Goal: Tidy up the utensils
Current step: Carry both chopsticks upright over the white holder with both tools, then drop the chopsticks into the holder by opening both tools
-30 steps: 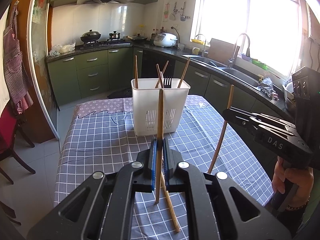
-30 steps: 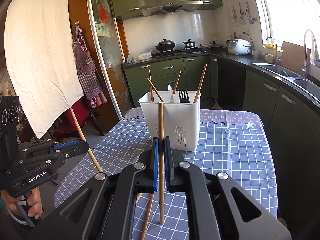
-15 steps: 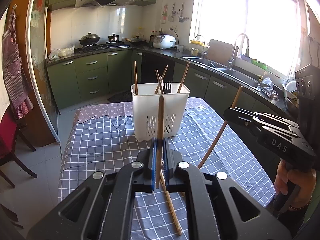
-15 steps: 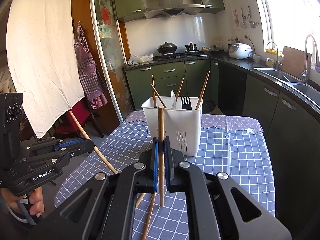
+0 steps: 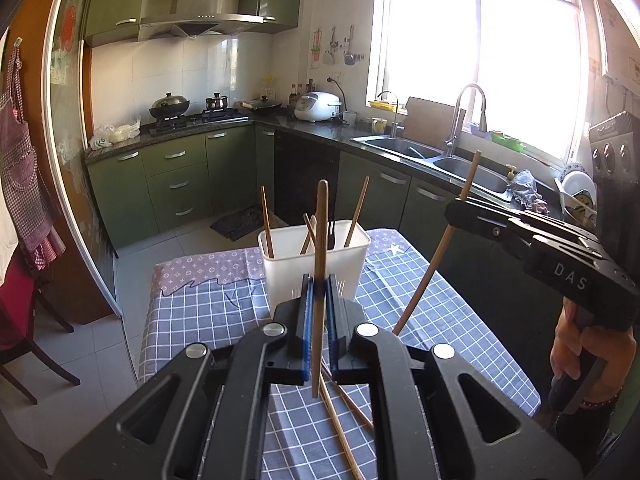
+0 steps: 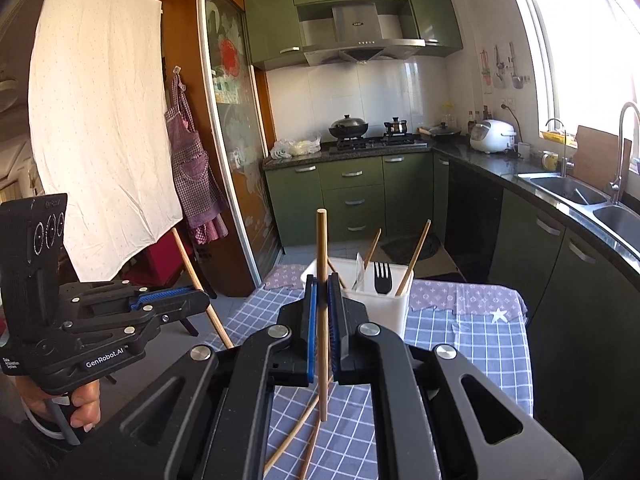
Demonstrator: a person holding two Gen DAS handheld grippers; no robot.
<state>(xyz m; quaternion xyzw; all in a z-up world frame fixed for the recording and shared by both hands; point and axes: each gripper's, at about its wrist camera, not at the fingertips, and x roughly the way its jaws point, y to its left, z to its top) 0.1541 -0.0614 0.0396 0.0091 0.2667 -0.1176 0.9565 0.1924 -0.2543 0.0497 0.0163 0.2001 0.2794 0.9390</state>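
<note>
Wooden chopsticks already stand in the white plastic caddy (image 5: 316,268), each gripper's fingers (image 5: 307,322) clench another, two lie on the checked tabletop (image 6: 460,344).

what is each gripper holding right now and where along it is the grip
The left gripper is shut on one wooden chopstick, the right gripper on another chopstick. Each is clamped upright around mid-length, with both ends free.

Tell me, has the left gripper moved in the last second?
Yes. The left gripper has risen: in its own view the white utensil holder sits lower and its open top now shows.
</note>
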